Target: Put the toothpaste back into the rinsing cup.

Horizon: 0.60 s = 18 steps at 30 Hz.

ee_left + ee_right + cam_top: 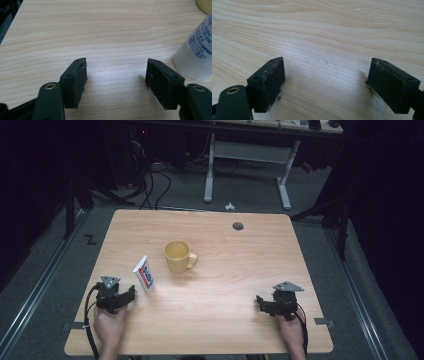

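A yellow mug point(178, 256) stands near the middle of the wooden table point(230, 270), handle to the right. A white tube with a red and blue label point(144, 274) stands on its cap to the mug's left; in the left gripper view the tube point(196, 52) rises at the right edge, just beyond the right jaw. My left gripper point(131, 293) rests low at the front left, open, nothing between its jaws point(116, 75). My right gripper point(259, 301) sits at the front right, open over bare wood point(325, 80).
A round grey cable hole point(238, 226) lies near the table's far edge. Beyond the table stand a white desk frame point(247, 165) and loose cables point(150, 180) on the floor. The mug's rim point(205, 5) peeks in at the left gripper view's top right corner.
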Available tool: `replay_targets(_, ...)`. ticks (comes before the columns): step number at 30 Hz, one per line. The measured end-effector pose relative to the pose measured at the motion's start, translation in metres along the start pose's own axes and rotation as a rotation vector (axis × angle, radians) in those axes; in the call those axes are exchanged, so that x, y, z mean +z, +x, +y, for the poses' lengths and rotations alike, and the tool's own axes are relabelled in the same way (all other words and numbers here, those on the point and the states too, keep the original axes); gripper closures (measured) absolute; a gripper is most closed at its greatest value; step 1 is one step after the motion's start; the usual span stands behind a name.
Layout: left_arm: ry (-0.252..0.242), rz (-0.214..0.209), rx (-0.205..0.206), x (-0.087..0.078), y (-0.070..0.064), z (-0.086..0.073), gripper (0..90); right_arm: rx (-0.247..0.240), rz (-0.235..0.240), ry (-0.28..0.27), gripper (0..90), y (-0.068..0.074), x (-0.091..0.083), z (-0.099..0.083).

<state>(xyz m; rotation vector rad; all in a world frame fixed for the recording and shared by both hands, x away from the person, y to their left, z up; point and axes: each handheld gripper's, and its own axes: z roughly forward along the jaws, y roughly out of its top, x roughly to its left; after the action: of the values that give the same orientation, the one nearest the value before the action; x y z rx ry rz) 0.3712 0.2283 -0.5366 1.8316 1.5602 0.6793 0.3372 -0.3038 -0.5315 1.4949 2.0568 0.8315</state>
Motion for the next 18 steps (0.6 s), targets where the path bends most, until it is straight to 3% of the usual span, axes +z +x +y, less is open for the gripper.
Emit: replay_targets(18,0.002,-0.005,0.005,0.0004,-0.0005,0.0001,30.6,0.000,0.000,0.000,14.3,0.0000,0.0000,0.0000)
